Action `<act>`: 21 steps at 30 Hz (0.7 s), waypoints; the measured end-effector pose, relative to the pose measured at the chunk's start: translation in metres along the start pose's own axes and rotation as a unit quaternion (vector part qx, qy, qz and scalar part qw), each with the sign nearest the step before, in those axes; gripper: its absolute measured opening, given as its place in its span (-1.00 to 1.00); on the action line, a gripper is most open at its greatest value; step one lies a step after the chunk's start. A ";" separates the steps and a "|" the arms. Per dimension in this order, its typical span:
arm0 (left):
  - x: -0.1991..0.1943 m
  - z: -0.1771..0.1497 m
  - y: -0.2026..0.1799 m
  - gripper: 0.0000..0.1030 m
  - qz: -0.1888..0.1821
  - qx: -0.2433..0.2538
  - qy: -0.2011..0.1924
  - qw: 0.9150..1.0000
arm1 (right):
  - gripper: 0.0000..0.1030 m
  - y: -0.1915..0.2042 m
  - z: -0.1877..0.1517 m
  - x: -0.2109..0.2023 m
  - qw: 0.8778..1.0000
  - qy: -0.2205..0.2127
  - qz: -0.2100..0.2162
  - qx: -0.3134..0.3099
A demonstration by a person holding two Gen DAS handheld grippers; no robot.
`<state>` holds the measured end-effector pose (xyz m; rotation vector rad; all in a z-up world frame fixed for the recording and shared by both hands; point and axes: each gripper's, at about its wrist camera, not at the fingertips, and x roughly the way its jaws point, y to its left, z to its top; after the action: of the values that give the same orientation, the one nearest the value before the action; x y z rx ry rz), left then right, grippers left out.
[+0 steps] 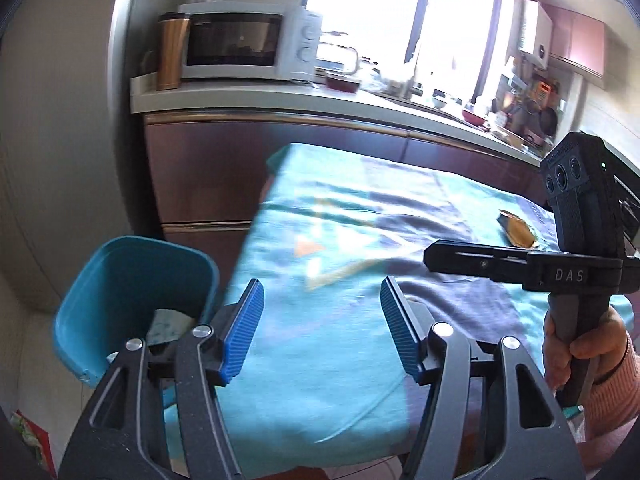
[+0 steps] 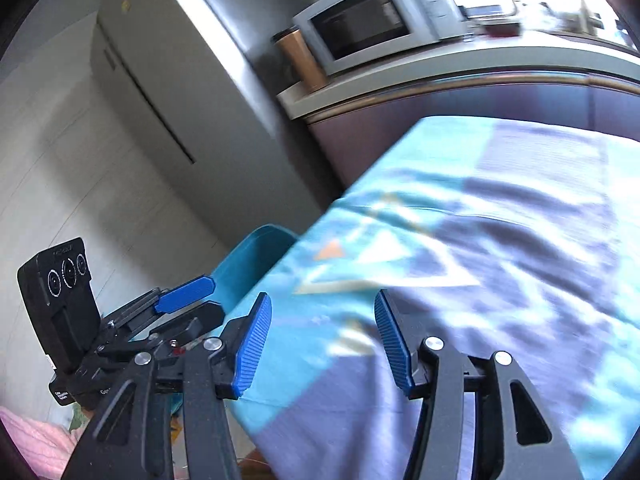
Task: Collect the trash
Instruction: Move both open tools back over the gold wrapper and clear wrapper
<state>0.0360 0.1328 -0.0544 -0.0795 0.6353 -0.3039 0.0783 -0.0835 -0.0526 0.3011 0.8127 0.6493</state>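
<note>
My left gripper [image 1: 322,330] is open over the near left part of a table with a turquoise and purple cloth [image 1: 344,216], and nothing lies between its blue pads [image 1: 244,336]. A teal bin [image 1: 132,280] stands on the floor at the table's left edge, with crumpled trash at its bottom. A shiny gold wrapper [image 1: 516,230] lies on the cloth at the far right. My right gripper [image 2: 324,344] is open and empty above the cloth [image 2: 480,240]. The right tool [image 1: 576,240] shows at the right of the left wrist view, held by a hand [image 1: 580,344].
A kitchen counter [image 1: 280,98] runs behind the table with a white microwave [image 1: 240,40], a copper tumbler [image 1: 172,52] and dishes near a bright window. A grey fridge [image 2: 132,60] stands at the left. The left tool [image 2: 68,304] shows beside the teal bin [image 2: 256,264].
</note>
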 end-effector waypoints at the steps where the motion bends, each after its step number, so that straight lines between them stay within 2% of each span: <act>1: 0.003 0.001 -0.008 0.17 -0.007 0.005 0.002 1.000 | 0.00 -0.009 -0.003 -0.011 1.000 -0.006 -0.010 0.006; 10: 0.040 0.010 -0.095 0.17 -0.077 0.065 0.023 0.995 | 0.00 -0.078 -0.019 -0.082 0.992 -0.062 -0.091 0.065; 21: 0.094 0.027 -0.191 0.16 -0.150 0.120 0.065 0.979 | 0.00 -0.157 -0.044 -0.157 0.971 -0.109 -0.165 0.135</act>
<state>0.0755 -0.0781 -0.0549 0.0790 0.7124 -0.6799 0.0309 -0.3043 -0.0676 0.4639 0.7170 0.1866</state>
